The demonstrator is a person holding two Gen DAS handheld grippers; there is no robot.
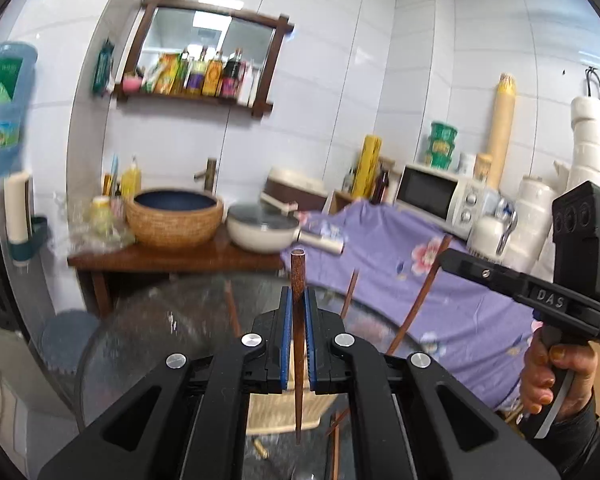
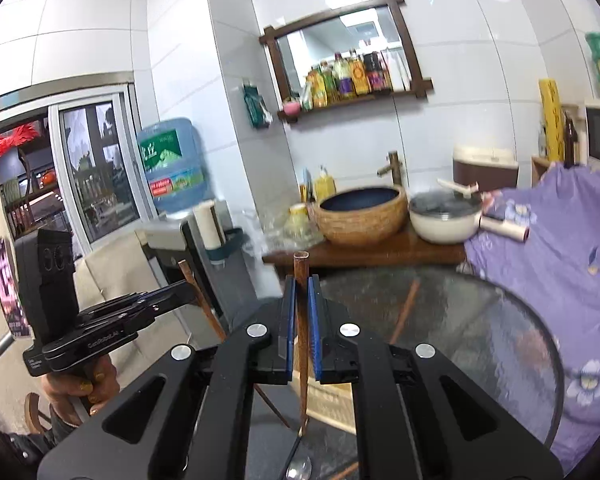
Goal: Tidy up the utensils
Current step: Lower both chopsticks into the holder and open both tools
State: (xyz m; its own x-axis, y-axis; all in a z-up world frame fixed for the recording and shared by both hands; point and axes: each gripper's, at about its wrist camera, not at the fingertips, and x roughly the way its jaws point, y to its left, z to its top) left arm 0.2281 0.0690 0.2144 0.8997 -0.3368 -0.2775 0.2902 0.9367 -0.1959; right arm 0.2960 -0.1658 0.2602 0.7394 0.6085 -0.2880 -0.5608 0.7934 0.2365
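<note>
Left wrist – left tongs (image 1: 298, 300) clamp chopstick (image 1: 298, 344) | right tongs (image 2: 301, 292) clamp chopstick (image 2: 302, 344) – tips blurred

The chopstick (image 1: 298, 320) in the left gripper (image 1: 298, 300) is dark, matt wood; the right gripper (image 2: 301, 292) clamps a similar wooden chopstick (image 2: 302, 320). Both grippers are matt black plastic with blue pads and shiny metal screws. The round table (image 2: 480, 332) is glossy glass. The basin (image 1: 175, 216) has a rough woven texture; the wall tiles (image 1: 340, 60) are glossy white.
</note>
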